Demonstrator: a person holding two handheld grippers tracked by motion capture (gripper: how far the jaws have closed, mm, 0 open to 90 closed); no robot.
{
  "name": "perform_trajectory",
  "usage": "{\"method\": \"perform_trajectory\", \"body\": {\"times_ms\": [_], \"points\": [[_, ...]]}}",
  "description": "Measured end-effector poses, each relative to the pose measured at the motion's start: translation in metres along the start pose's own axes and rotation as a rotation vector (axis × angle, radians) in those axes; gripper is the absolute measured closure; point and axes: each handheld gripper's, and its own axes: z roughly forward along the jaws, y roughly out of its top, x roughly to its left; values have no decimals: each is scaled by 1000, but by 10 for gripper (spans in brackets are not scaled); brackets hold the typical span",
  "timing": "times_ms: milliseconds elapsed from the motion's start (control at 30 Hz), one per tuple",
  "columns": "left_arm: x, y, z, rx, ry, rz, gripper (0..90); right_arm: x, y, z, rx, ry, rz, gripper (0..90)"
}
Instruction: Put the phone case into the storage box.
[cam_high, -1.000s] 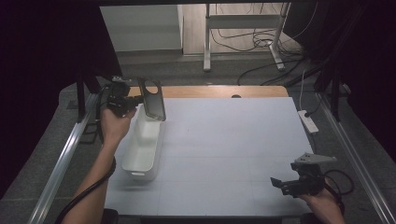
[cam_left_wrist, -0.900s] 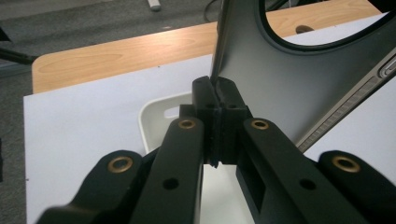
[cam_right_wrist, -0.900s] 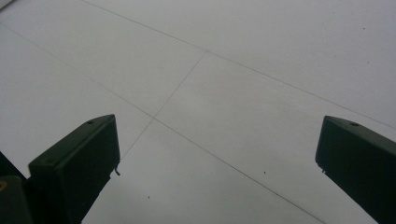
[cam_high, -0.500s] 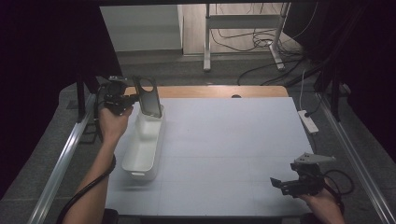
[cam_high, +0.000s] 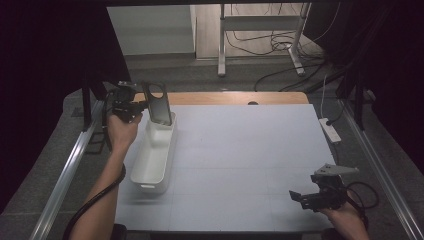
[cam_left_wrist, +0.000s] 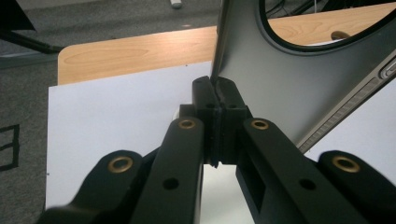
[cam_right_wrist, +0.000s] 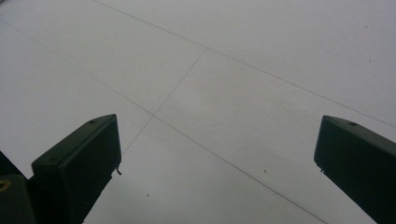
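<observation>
Left gripper: the left gripper (cam_high: 134, 106) is at the far left of the table (cam_high: 250, 150), its jaws pinched tight on the edge of a dark case (cam_high: 159, 103); in the left gripper view the two pads meet on the thin rim of the case (cam_left_wrist: 280, 84).

Dark case: a flat, dark phone-style cover with a large round cut-out near its top. It stands nearly upright, long axis roughly vertical, tilted slightly, and is held over the far end of the white bin (cam_high: 152, 160). Whether its lower edge touches the bin I cannot tell.

White bin: long and narrow, lying with its long axis running from near to far along the table's left side, directly below the case.

Key relation: the case hangs from the left pads straight above the bin's far end, so the next move is probably downward, with the case's flat face kept along the bin's length.

Right gripper: the right gripper (cam_high: 320, 196) rests at the near right corner, jaws spread wide over bare table and holding nothing, well apart from the bin; the left hand (cam_high: 122, 131) is by far the nearer one.
</observation>
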Motion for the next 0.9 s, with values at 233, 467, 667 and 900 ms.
{"method": "perform_trajectory", "body": {"times_ms": [233, 467, 667, 900], "points": [[2, -5, 10, 9, 3, -12, 892, 0, 0, 0, 0, 2, 0, 14], [4, -10, 17, 13, 4, -33, 892, 0, 0, 0, 2, 2, 0, 15], [5, -14, 23, 18, 2, -38, 892, 0, 0, 0, 3, 2, 0, 15], [6, -19, 29, 36, -2, -50, 891, 0, 0, 0, 7, 2, 2, 16]]}}
